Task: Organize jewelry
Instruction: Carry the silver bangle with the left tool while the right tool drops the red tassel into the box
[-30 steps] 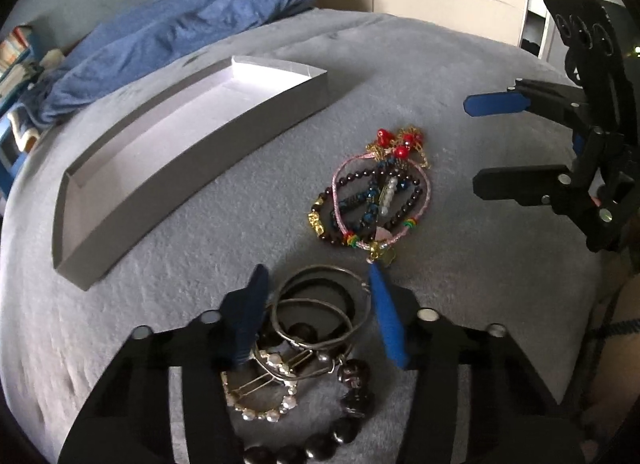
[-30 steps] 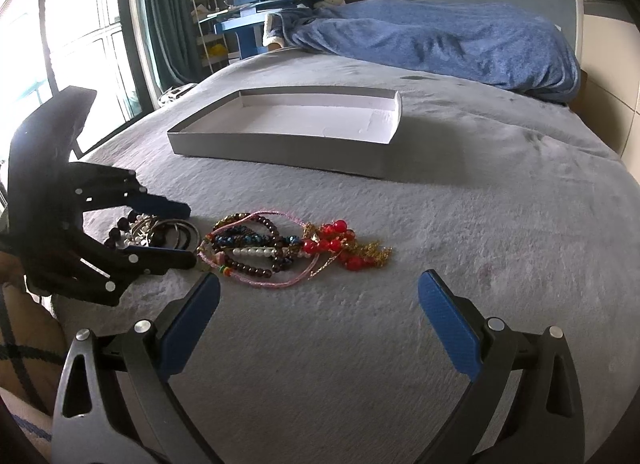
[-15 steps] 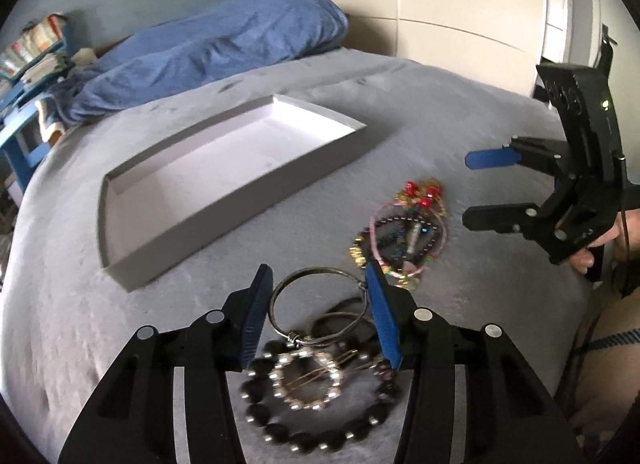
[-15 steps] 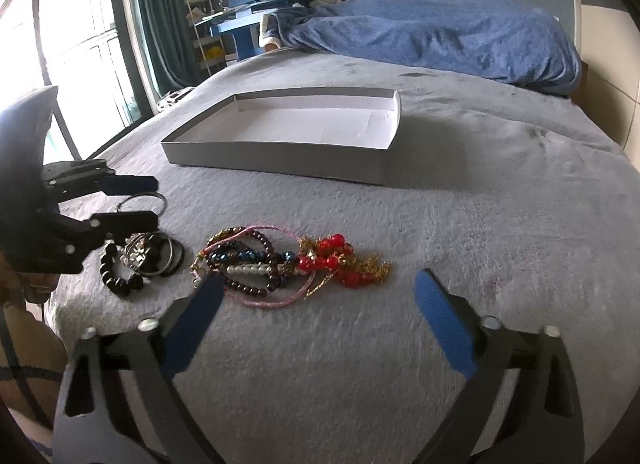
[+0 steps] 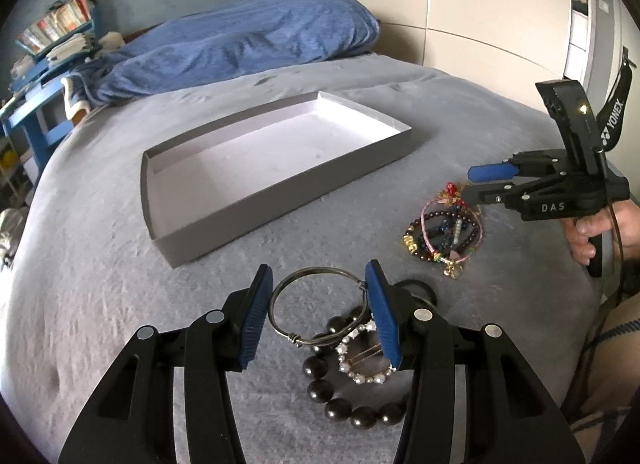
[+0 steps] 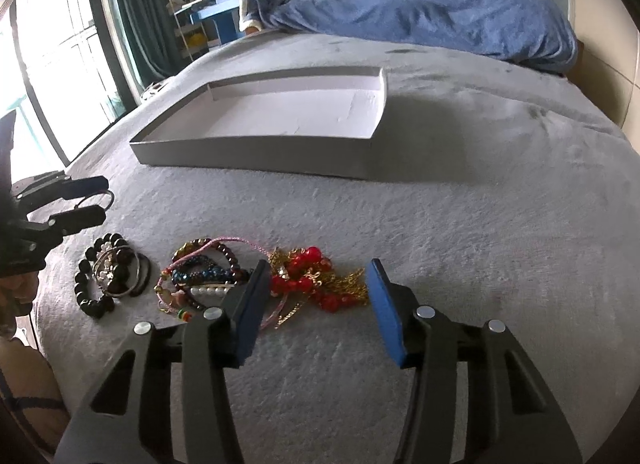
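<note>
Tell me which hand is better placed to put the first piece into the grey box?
Left. Its gripper holds the wire bangle clear of the bed, facing the grey box. The right gripper has just been closing its jaws around the red bead piece, without gripping yet.

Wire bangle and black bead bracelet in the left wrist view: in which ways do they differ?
The wire bangle is one thin grey metal hoop; the black bead bracelet is a string of round dark beads. The wire bangle is gripped between the pads of the left gripper, apparently clear of the blanket; the black bead bracelet lies loose on the blanket. Both are rings, and both are outside the grey tray.
</note>
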